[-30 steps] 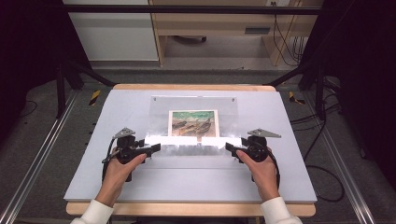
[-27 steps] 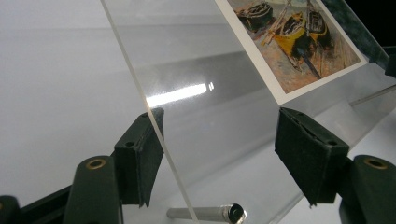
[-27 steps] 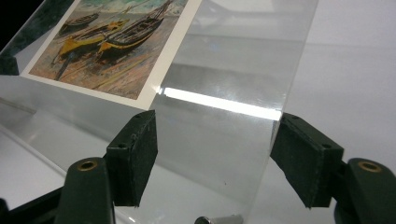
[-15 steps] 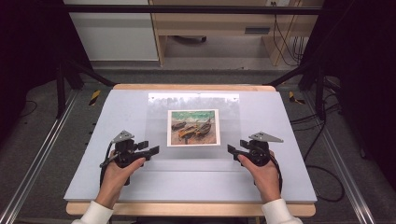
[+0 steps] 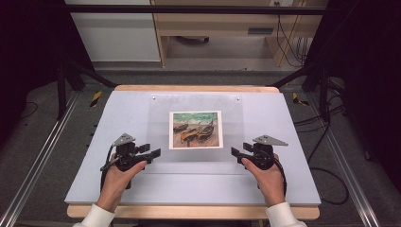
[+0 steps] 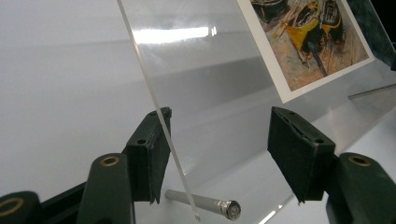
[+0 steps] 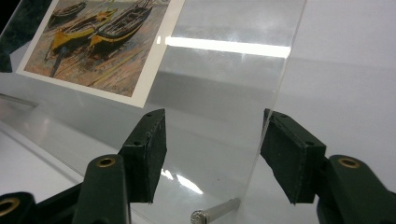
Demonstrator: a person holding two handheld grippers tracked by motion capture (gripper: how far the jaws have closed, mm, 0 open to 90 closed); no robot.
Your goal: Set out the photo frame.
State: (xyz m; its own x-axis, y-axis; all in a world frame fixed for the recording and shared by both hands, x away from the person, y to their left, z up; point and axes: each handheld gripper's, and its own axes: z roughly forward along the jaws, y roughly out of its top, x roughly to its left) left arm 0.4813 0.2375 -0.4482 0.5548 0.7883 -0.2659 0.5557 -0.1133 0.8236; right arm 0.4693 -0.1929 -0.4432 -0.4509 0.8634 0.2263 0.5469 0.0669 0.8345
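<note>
The left hand-held gripper (image 5: 153, 154) has been closing, jaws apart at the clear acrylic sheet's (image 5: 158, 135) left edge, gripping nothing. The sheet lies mid-desk (image 5: 283, 184), long axis left-right, over the boat picture (image 5: 196, 129). The right hand-held gripper (image 5: 235, 152) likewise at the right edge.

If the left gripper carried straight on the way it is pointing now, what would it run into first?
Most likely the clear acrylic sheet: the left gripper has its open jaws either side of the sheet's edge, so the plate lies directly ahead. Beyond it sits the boat picture.
</note>
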